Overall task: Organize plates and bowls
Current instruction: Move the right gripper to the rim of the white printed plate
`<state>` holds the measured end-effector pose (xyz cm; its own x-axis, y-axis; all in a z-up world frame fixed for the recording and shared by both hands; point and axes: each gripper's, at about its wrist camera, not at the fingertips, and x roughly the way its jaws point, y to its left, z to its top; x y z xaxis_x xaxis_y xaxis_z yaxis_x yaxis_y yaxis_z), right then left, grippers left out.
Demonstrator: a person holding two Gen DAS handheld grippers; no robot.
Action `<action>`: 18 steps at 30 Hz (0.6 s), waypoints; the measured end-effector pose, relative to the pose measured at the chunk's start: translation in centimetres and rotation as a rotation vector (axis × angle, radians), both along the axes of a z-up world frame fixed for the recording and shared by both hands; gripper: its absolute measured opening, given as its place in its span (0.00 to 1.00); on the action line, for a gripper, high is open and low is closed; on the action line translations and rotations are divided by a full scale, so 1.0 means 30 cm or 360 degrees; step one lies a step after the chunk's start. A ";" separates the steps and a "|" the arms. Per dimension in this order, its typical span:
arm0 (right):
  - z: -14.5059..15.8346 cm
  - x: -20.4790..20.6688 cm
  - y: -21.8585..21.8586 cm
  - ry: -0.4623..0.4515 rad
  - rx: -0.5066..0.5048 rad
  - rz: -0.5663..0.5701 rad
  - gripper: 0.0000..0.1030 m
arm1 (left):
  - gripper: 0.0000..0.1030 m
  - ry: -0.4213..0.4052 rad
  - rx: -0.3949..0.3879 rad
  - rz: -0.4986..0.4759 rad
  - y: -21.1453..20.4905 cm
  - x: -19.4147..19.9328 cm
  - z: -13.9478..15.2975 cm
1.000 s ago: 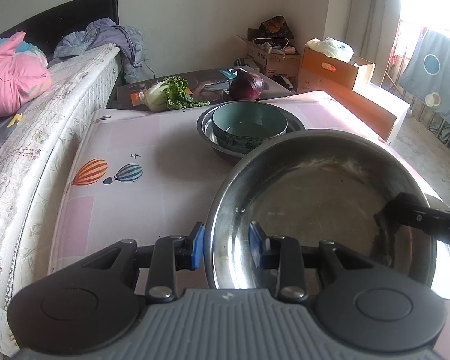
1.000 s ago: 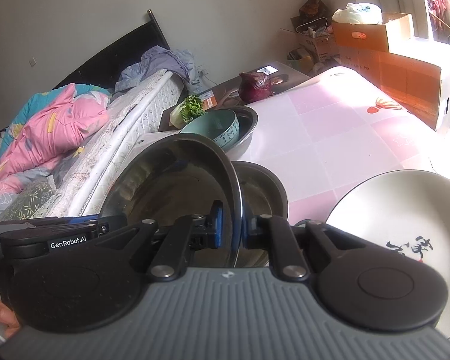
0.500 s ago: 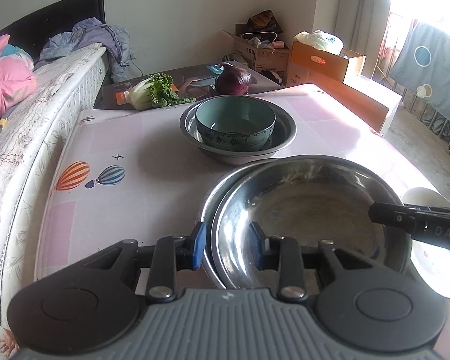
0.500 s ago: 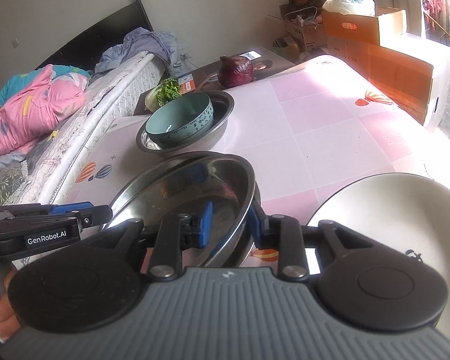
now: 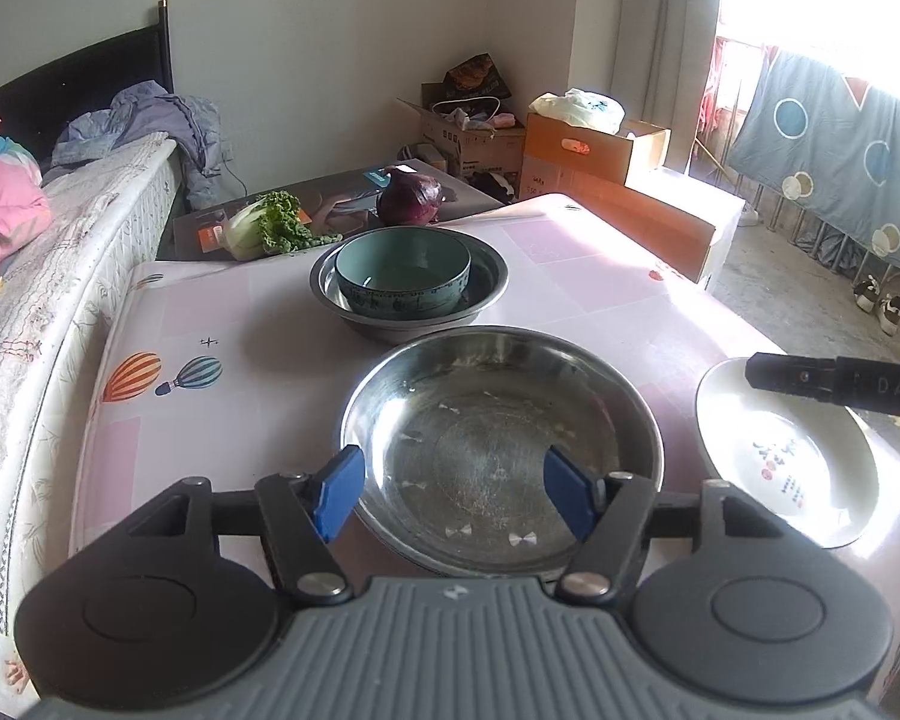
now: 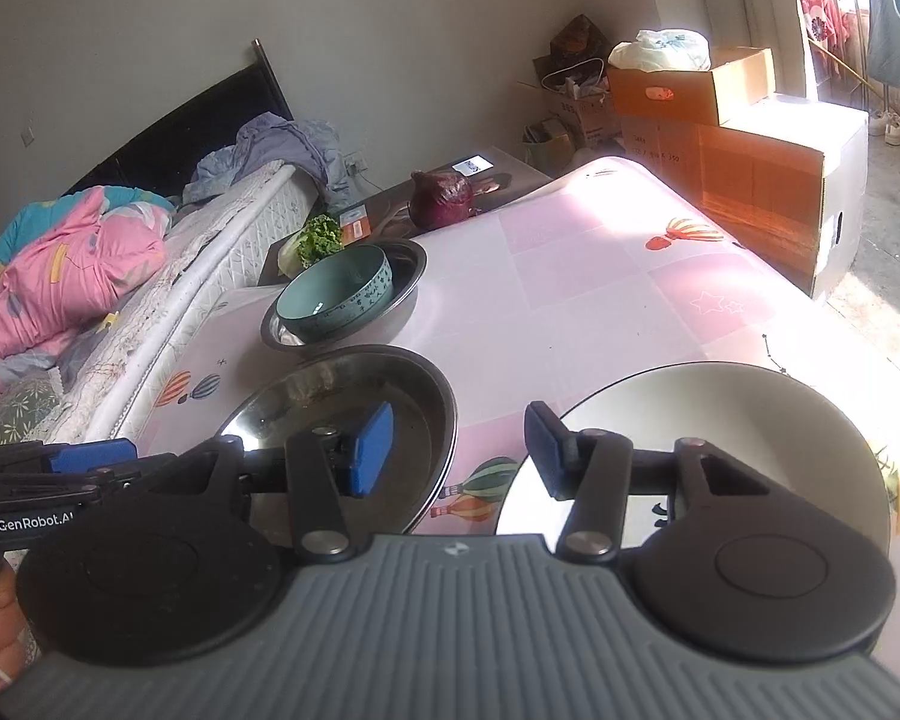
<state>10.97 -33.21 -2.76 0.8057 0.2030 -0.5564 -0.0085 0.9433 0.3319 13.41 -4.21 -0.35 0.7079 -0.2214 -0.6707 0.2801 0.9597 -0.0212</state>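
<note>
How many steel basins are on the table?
3: a far basin holding the teal bowl; a top basin nested in a lower basin, seen only as a second rim. More may hide beneath.

I see a steel bowl (image 5: 501,450), polished metal, mirror-bright but faintly scuffed inside. Beyond it a teal bowl (image 5: 402,282), glazed ceramic, glossy, sits in a second steel basin (image 5: 486,294). The white plate (image 5: 786,456) looks like smooth glazed china. The desk (image 5: 210,312) wears a matt printed cloth. Rough brown cardboard boxes (image 5: 594,150) stand behind.
</note>
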 end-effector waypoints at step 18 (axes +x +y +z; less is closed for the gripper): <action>-0.131 -0.175 -0.590 0.0034 0.0128 -0.0152 0.48 | 0.63 0.0210 -0.0203 -0.0298 -0.409 -0.071 -0.171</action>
<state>5.73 -50.91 -6.71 0.8117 0.1706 -0.5586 0.0879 0.9099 0.4055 11.28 -16.48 -5.49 0.5546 -0.4292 -0.7129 0.4395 0.8786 -0.1871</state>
